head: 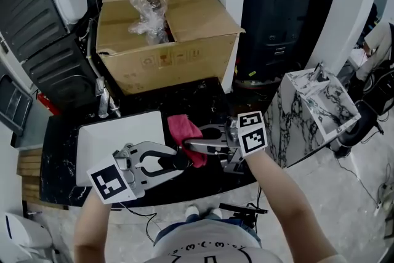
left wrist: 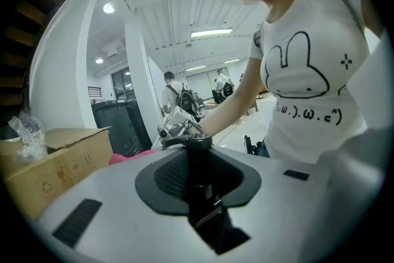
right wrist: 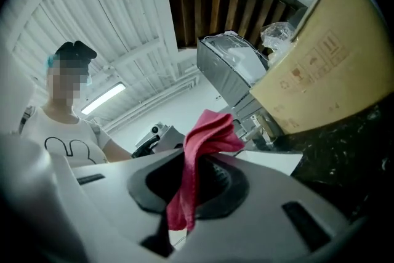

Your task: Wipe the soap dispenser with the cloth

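My left gripper (head: 175, 162) comes in from the lower left and is shut on a black soap dispenser (head: 181, 161). In the left gripper view the dispenser (left wrist: 198, 177) stands upright between the jaws, its pump head on top. My right gripper (head: 188, 146) reaches in from the right and is shut on a red cloth (head: 185, 130). The cloth hangs against the dispenser's far side. In the right gripper view the cloth (right wrist: 208, 133) stands up out of the jaws and a strip of it trails down; the dispenser is hidden behind it.
A white sink (head: 117, 135) with a metal tap (head: 104, 101) sits in the black counter (head: 58, 157) on the left. A large cardboard box (head: 166, 40) holding crumpled plastic stands behind. A marble-patterned block (head: 308, 111) is at the right.
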`<action>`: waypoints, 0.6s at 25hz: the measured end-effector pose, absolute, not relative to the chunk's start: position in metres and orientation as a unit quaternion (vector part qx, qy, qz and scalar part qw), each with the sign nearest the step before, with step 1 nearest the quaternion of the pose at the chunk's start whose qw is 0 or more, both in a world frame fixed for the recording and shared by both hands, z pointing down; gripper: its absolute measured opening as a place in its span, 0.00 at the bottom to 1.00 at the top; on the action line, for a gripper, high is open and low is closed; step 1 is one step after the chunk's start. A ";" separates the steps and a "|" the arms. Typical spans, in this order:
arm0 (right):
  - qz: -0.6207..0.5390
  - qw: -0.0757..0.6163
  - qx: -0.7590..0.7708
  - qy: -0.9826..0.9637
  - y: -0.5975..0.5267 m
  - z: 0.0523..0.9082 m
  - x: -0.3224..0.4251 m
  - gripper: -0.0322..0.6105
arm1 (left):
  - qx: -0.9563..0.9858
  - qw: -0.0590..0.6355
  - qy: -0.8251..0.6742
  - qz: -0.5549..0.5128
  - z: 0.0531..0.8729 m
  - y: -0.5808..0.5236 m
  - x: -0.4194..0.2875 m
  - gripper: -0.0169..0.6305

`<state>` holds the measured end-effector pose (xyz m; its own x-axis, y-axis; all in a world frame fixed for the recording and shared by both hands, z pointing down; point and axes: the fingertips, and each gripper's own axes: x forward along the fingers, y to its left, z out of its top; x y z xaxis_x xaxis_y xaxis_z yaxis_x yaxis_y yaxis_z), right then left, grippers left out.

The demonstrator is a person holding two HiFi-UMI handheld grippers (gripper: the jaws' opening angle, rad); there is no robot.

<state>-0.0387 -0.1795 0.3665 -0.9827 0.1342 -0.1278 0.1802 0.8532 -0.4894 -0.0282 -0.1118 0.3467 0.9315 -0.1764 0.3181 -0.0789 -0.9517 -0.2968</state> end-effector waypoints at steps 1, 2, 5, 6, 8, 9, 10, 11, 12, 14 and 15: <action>-0.262 0.043 0.080 0.961 -0.182 0.368 -0.040 0.13 | -0.972 0.143 0.066 -0.174 0.347 -0.113 -0.027 0.17; -0.265 0.041 0.078 0.960 -0.184 0.370 -0.042 0.13 | -0.972 0.144 0.066 -0.176 0.348 -0.113 -0.027 0.17; -0.268 0.029 0.073 0.960 -0.192 0.375 -0.049 0.13 | -0.970 0.147 0.062 -0.181 0.349 -0.113 -0.022 0.17; -0.269 0.024 0.071 0.960 -0.195 0.377 -0.053 0.13 | -0.970 0.149 0.059 -0.182 0.349 -0.112 -0.020 0.17; -0.268 0.008 0.065 0.961 -0.199 0.383 -0.061 0.13 | -0.970 0.155 0.054 -0.181 0.347 -0.111 -0.016 0.17; -0.267 -0.005 0.060 0.962 -0.201 0.388 -0.066 0.13 | -0.970 0.158 0.052 -0.179 0.345 -0.110 -0.015 0.18; -0.265 -0.018 0.057 0.962 -0.202 0.394 -0.070 0.13 | -0.970 0.159 0.049 -0.177 0.344 -0.109 -0.013 0.18; -0.265 -0.030 0.054 0.962 -0.202 0.399 -0.073 0.13 | -0.970 0.159 0.046 -0.177 0.344 -0.108 -0.012 0.18; -0.265 -0.039 0.052 0.962 -0.203 0.404 -0.076 0.13 | -0.970 0.159 0.045 -0.179 0.345 -0.108 -0.010 0.18; -0.265 -0.054 0.043 0.962 -0.205 0.412 -0.079 0.13 | -0.967 0.162 0.044 -0.191 0.349 -0.106 -0.009 0.18; -0.263 -0.063 0.035 0.962 -0.207 0.417 -0.078 0.13 | -0.965 0.165 0.044 -0.199 0.352 -0.106 -0.009 0.18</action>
